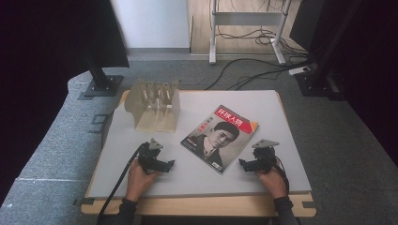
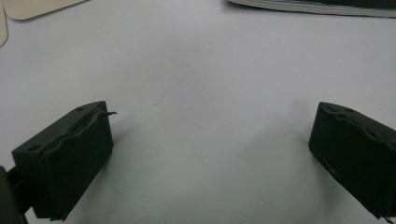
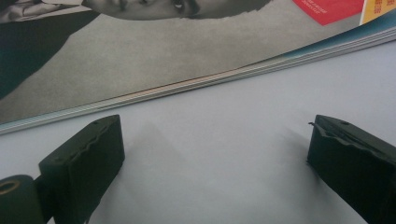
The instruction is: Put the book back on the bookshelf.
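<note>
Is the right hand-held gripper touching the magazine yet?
Apart. In the right gripper view, bare table lies between the open right hand-held gripper and the magazine edge.

Grey carpet floor around a pale tabletop. White wall panel behind. Metal frame with loose cables. Black stands either side; dim edges.

Red-headed magazine — grey portrait cover; beige rack; black tongs.
</note>
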Demonstrator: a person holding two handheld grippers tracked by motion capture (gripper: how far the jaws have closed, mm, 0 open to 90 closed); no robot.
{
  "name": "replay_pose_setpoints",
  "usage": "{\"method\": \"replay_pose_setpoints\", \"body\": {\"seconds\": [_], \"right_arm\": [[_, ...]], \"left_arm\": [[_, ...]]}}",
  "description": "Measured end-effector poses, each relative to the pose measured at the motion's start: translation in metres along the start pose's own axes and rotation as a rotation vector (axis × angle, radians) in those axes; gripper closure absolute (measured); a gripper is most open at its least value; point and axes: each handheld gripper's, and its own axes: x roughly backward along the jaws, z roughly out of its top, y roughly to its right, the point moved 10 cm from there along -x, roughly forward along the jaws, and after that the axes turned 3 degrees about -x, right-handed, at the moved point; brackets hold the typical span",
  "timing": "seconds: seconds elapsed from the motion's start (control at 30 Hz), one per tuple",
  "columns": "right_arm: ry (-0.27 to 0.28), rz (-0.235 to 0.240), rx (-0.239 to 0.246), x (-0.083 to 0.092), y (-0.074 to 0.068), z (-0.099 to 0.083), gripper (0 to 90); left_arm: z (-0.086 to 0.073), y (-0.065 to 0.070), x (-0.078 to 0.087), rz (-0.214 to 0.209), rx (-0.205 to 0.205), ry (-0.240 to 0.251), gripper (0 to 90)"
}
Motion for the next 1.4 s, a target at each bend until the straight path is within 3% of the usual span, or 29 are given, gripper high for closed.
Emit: {"method": "replay_pose_setpoints", "body": {"seconds": [0.37,0.53,0.73,0.97,1.4], "right_arm": [[-0.006,0.011,0.003,0.000,-0.001,0.000,1.3],[-0.012,0.019,0.015,0.000,-0.001,0.000,0.8],[-0.013,0.027,0.038,0.004,0.001,0.004,0.0],[0.015,0.031,0.068,0.009,0.007,0.022,0.0],[0.021,0.056,0.102,-0.007,0.020,0.051,0.0]], "left_arm": [[0.000,0.000,0.000,-0.003,0.002,-0.001,0.0],[0.005,0.002,0.002,-0.058,0.009,0.012,0.0],[0.025,0.004,0.003,-0.058,-0.041,0.024,0.0],[0.058,0.015,-0.010,-0.095,-0.106,0.021,0.0],[0.099,0.026,-0.031,-0.128,-0.154,0.025,0.0]]}}
